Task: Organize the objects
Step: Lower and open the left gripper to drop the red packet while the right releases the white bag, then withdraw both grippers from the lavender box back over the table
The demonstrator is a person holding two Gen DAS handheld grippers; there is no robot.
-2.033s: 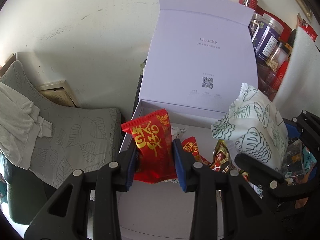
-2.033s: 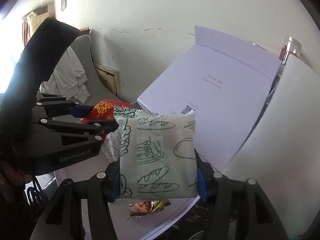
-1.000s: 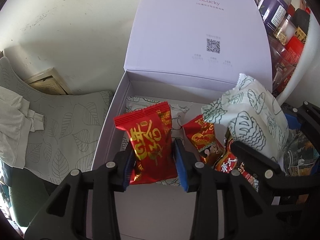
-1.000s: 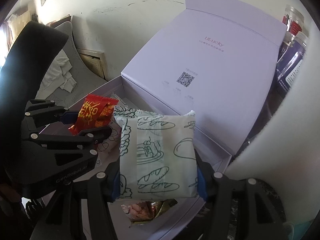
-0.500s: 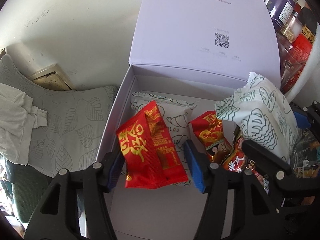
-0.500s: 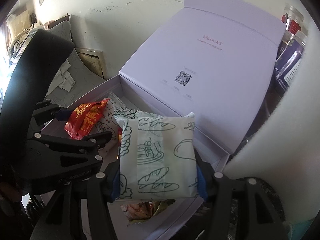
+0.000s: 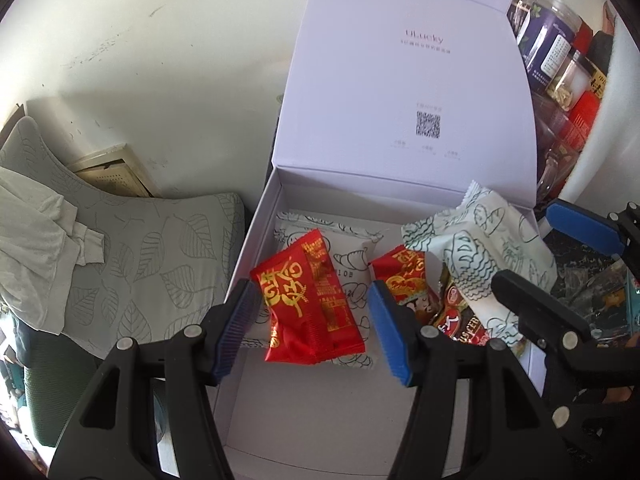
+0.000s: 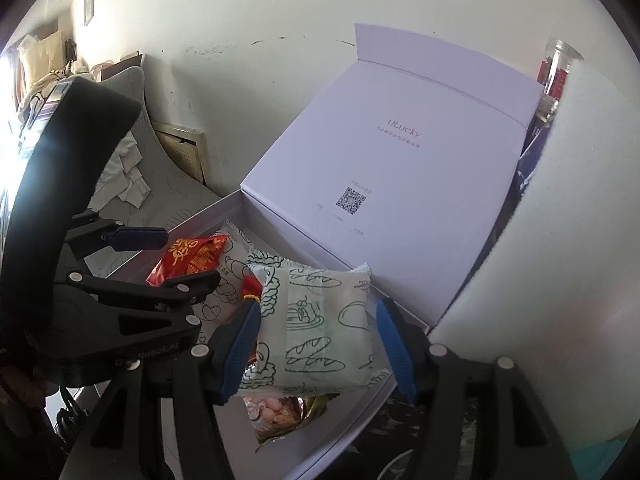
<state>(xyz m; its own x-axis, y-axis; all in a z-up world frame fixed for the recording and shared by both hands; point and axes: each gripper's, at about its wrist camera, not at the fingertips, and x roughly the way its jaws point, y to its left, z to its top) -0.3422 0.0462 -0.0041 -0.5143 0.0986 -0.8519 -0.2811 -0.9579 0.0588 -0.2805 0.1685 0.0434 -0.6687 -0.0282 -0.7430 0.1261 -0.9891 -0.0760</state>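
Toward the left wall of the white box (image 7: 256, 240), the red packet (image 7: 308, 300) now lies loose, tilted on a bread-print packet (image 7: 352, 248) on the box floor. One second earlier the left gripper (image 7: 312, 294) clamped it; the pads now stand clear on both sides, released. Near the right edge of the box, the green-print packet (image 8: 320, 332) rests on the snack pile. The right gripper (image 8: 318, 310) straddles it with a visible gap at the right pad, so it appears released as well. Judgement: both placements are complete, and both tools are free to fetch further items.
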